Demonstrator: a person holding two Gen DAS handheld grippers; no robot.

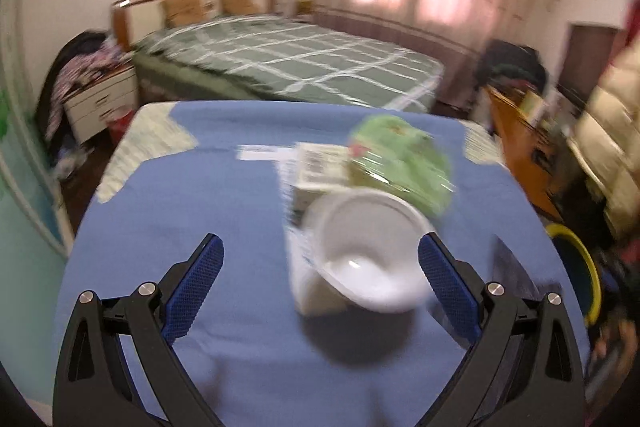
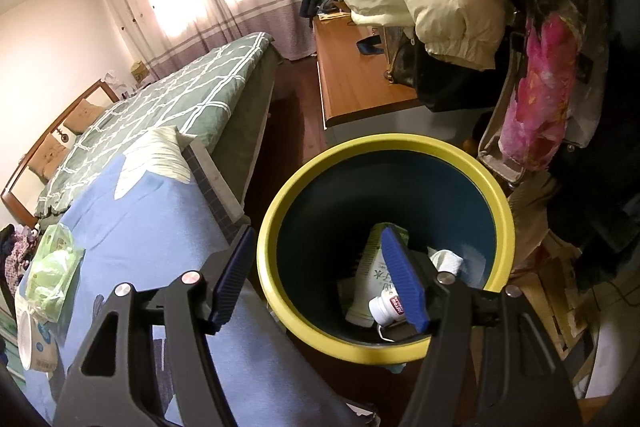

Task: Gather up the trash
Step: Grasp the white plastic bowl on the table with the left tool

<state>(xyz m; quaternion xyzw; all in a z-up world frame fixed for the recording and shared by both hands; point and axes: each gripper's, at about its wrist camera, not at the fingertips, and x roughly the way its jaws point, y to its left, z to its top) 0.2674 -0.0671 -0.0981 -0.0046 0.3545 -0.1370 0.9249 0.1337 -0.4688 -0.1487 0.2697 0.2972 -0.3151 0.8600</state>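
Left wrist view, left gripper [image 1: 320, 261] spread wide, empty, one white bowl [image 1: 366, 251] between its fingers on blue cloth [image 1: 224, 187], one green packet [image 1: 400, 163] behind bowl, right gripper [image 2: 320, 279] wide open, empty, over one yellow-rimmed bin [image 2: 496, 195], one white bottle [image 2: 376, 275] inside bin.

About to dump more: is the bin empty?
Not empty. The bin already holds a white bottle and crumpled paper, seen in the right wrist view.

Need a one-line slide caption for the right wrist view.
Open right gripper hovers over the yellow-rimmed bin holding discarded bottles.
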